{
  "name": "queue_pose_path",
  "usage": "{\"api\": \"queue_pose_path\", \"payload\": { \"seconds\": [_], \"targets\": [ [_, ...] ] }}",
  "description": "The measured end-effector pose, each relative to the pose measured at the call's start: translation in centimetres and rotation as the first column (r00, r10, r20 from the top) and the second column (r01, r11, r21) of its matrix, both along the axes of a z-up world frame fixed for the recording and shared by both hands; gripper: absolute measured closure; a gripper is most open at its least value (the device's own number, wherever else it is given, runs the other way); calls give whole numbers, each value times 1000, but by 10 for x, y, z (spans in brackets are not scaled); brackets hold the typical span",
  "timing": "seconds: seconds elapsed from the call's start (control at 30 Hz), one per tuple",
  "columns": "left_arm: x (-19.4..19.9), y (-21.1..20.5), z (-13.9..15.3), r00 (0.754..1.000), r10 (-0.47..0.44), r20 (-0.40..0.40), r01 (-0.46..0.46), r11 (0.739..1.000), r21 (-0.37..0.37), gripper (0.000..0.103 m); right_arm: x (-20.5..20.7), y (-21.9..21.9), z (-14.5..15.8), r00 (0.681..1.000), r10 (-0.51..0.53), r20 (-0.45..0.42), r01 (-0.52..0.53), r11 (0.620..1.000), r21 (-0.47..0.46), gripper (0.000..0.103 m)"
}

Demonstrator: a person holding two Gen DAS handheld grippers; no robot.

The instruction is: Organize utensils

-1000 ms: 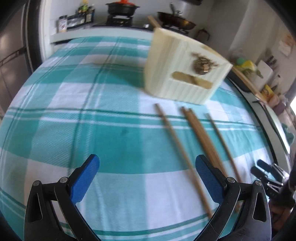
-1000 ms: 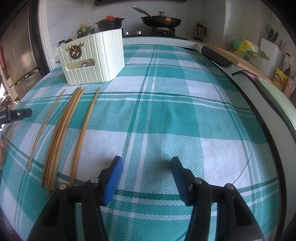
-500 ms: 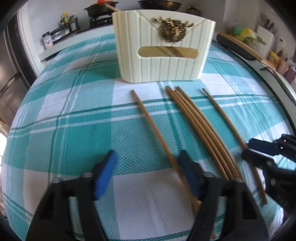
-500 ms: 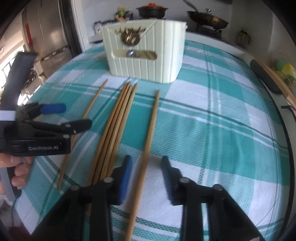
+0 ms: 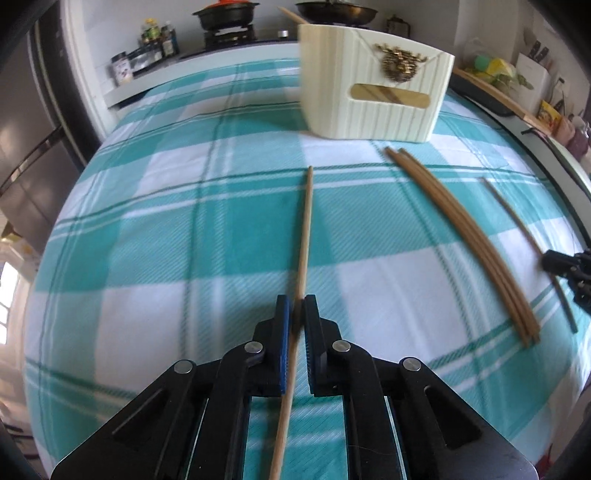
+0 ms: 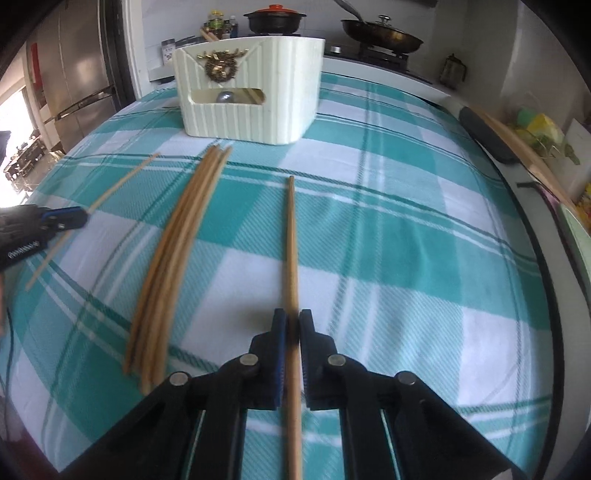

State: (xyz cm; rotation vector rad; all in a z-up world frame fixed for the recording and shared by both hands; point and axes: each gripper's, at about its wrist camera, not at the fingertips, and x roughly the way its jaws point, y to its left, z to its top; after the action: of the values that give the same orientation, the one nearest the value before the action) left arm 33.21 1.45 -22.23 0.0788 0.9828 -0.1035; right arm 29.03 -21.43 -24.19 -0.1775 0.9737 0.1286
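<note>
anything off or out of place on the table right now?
Nothing spilled or damaged. A loose bundle of chopsticks still lies on the checked cloth instead of in the cream holder. Each gripper, left and right, has just closed on a single chopstick.

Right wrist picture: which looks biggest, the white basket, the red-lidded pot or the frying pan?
1. White basket, biggest by far, but it is also nearest.
2. Frying pan.
3. Red-lidded pot. The pan and pot look nearly alike, so that order is unsure.
</note>
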Motion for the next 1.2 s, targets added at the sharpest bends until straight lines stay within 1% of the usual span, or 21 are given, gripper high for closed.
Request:
{"api": "queue_pose_path", "payload": {
  "seconds": [0.1, 0.17, 0.2, 0.23, 0.27, 0.3, 0.33, 0.37, 0.43, 0.47, 0.5, 0.6, 0.67, 0.8, 0.87, 0.97, 1.13, 1.2],
  "targets": [
    [-12, 15, 0, 1000, 23, -7, -23, 1000, -6, 94, -10, -14, 1, 1000, -30, -5, 30, 1000, -10, 96],
    [-16, 20, 0, 999, 27, -19, -27, 999, -20, 74, -14, -18, 2, 999, -36, -11, 36, 999, -6, 95],
    [-15, 20, 1, 999, 13, -33, -14, 1000, -22, 45, -15, -19, 2, 999, -34, -18, 34, 999, 3, 95],
    [-15, 19, 1, 999, -1, -44, 0, 1000, -17, 21, -15, -20, 2, 999, -27, -29, 27, 1000, 12, 92],
    [-14, 18, 1, 998, -24, -49, 24, 1000, -5, 17, -14, -19, 3, 999, -20, -38, 21, 1000, 17, 83],
    [-13, 15, 2, 997, -52, -53, 52, 999, 8, 17, -14, -20, 3, 999, -14, -49, 15, 1000, 23, 76],
    [-11, 14, 2, 995, -77, -66, 79, 997, 17, 16, -13, -21, 5, 998, -4, -63, 7, 999, 42, 65],
    [-7, 11, 1, 989, -111, -95, 114, 993, 25, 15, -13, -22, 6, 997, 2, -73, 2, 998, 56, 62],
    [1, 10, 0, 979, -148, -142, 153, 988, 29, 9, -11, -23, 6, 993, 23, -119, -13, 996, 86, 62],
    [4, 9, -1, 974, -162, -159, 169, 985, 30, 8, -8, -24, 4, 987, 34, -154, -19, 995, 96, 62],
    [8, 9, -1, 969, -176, -176, 184, 982, 34, 8, -7, -24, 4, 985, 43, -167, -26, 995, 98, 62],
    [18, 7, 3, 965, -205, -164, 221, 972, 81, 8, -2, -24, 5, 975, 60, -213, -43, 996, 82, 62],
    [23, 6, 3, 967, -204, -155, 222, 969, 111, 7, 0, -24, 5, 969, 72, -237, -55, 995, 77, 62],
    [43, 4, -3, 965, -196, -172, 222, 964, 148, 6, 9, -20, 4, 962, 88, -258, -76, 995, 57, 62],
    [51, 4, -3, 963, -204, -174, 229, 964, 134, 5, 17, -18, 5, 962, 96, -257, -86, 995, 48, 62],
    [65, 5, -6, 955, -207, -213, 232, 968, 100, 4, 32, -16, 4, 960, 92, -264, -81, 995, 52, 62],
    [87, 12, -9, 952, -175, -251, 190, 981, 37, 4, 63, -8, 4, 959, 89, -269, -85, 996, 27, 62],
    [93, 13, -9, 949, -173, -262, 183, 983, 15, 8, 76, -4, 4, 961, 84, -264, -83, 996, 14, 62]
  ]
}}
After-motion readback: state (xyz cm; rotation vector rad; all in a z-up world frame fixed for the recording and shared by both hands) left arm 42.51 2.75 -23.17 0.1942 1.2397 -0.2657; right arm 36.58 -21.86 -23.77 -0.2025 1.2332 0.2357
